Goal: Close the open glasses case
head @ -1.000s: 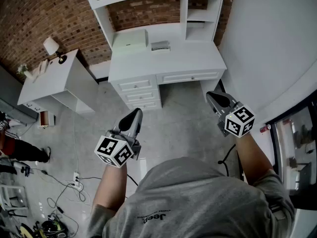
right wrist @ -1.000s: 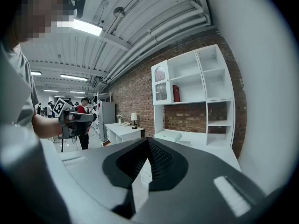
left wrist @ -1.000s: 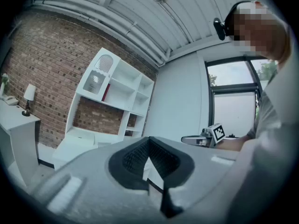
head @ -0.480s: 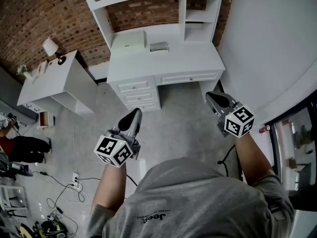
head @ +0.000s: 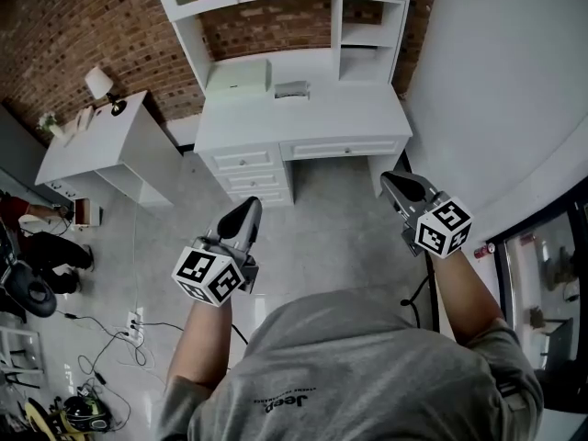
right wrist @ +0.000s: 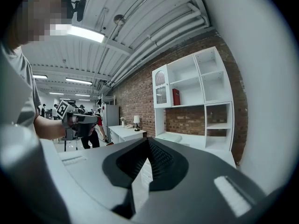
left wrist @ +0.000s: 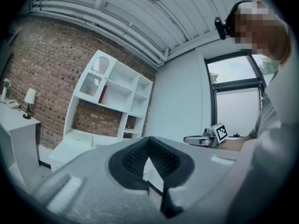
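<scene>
grey thing (head: 292,88) on the desk (head: 308,122) too small to identify

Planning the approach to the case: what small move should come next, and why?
Probably step toward the desk: both the left gripper and right gripper are shut, empty, and over the floor, well short of the grey case lying on the desk top.

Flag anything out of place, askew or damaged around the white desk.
Nothing stands out. The white desk is tidy, its drawers shut; a pale box and a small grey item sit squarely near its back. Only loose cables trail over the floor at left.
</scene>
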Demonstrator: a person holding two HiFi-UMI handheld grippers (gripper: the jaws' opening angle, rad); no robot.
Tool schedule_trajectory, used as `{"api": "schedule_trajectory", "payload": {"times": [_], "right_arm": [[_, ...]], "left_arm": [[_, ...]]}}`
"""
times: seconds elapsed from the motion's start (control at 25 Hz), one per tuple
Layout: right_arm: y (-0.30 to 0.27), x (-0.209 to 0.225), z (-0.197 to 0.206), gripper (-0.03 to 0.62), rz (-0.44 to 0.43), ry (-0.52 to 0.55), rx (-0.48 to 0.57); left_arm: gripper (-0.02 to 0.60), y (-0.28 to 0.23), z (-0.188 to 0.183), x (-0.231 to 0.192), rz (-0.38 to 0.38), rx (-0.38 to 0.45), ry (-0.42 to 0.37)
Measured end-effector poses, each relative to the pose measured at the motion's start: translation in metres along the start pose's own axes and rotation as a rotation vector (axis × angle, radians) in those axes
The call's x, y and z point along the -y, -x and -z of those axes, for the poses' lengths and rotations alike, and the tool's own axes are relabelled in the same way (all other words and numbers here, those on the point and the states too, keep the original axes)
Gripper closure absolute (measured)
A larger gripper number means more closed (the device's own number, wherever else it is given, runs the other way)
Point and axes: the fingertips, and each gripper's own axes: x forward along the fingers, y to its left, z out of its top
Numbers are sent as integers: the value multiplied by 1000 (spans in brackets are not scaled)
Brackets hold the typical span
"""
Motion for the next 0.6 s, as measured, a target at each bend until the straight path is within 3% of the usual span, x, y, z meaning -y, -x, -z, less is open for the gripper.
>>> {"api": "schedule_trajectory", "payload": {"times": [0.28,0.6], "right_arm": [[30,31,14,585,-25,5,-3],[5,45,16,585,-35,-8,-10]], "left_arm": [[583,-21,15,34,-27,11,-1],[583,-36,18,10,-38,-8,9]]}}
